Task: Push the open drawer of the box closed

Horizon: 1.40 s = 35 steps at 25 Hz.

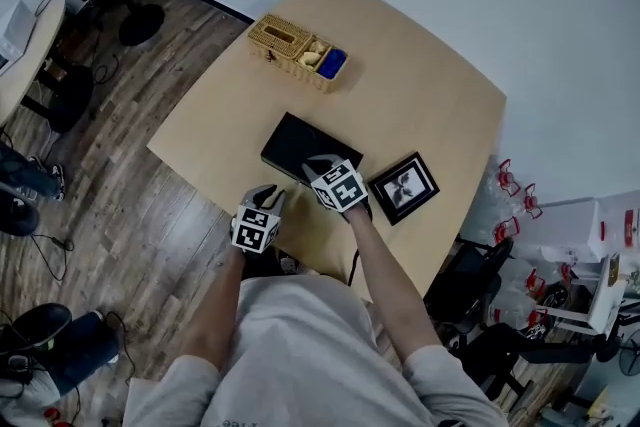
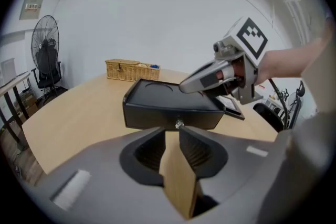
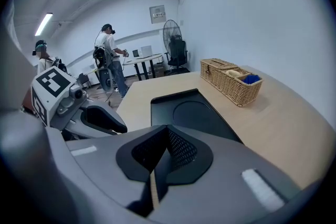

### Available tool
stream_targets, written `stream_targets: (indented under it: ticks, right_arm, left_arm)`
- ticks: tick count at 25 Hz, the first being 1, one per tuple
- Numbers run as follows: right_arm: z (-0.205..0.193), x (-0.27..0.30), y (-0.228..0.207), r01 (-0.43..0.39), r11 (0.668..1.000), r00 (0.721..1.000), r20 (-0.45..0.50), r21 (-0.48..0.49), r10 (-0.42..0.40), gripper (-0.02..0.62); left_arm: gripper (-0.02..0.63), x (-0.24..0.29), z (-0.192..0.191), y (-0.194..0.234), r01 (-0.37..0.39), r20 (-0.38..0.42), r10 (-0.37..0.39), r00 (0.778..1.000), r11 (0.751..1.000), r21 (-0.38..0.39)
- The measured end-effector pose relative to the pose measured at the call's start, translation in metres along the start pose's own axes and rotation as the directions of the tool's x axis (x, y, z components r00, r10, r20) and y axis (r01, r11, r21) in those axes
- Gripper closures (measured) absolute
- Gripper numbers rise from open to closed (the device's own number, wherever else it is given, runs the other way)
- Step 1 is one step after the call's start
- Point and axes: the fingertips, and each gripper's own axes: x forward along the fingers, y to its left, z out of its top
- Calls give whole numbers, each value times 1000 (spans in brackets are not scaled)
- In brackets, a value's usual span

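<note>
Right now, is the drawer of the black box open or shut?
Shut: the drawer front, with its knob, lies flush with the box.

In the head view the right gripper (image 1: 320, 165) covers the near edge of the black box (image 1: 292, 143) at its 5 o'clock, and the basket (image 1: 290, 50) at its 12 o'clock holds yellow and blue things too small to name.

Box (image 2: 168, 105): showing smooth, matt black faces.
Drawer knob (image 2: 179, 124): glinting like bright metal.
Surface (image 1: 420, 95): showing pale, smooth wood with a soft sheen.
Basket (image 1: 290, 47): showing rough woven wicker.
Left claw (image 2: 172, 132): showing matt grey plastic, ribbed pads.
Floor (image 1: 130, 205): showing wood planks.
</note>
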Motion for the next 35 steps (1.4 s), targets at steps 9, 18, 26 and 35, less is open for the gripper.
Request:
stream_targets:
  ticks: [9,18,26,35]
  right_arm:
    - [-34,-39,33,182,949,970,113,256,-217,594]
    - [-63,-79,64,248,822,896,200,513,-395,594]
    - [-65,-97,74,337,773,825,227,538,-518,594]
    - [-81,-83,107,346,721,792,224,601,-567,594]
  left_arm:
    - [468,-30,9,-7,24,50,-24,998,1000,2]
    - [468,-50,17,-25,72,72,-79,994,994,87]
    - [468,-68,24,-22,70,121,-89,989,985,156]
    - [480,-88,9,-13,120,141,-147,979,975,185]
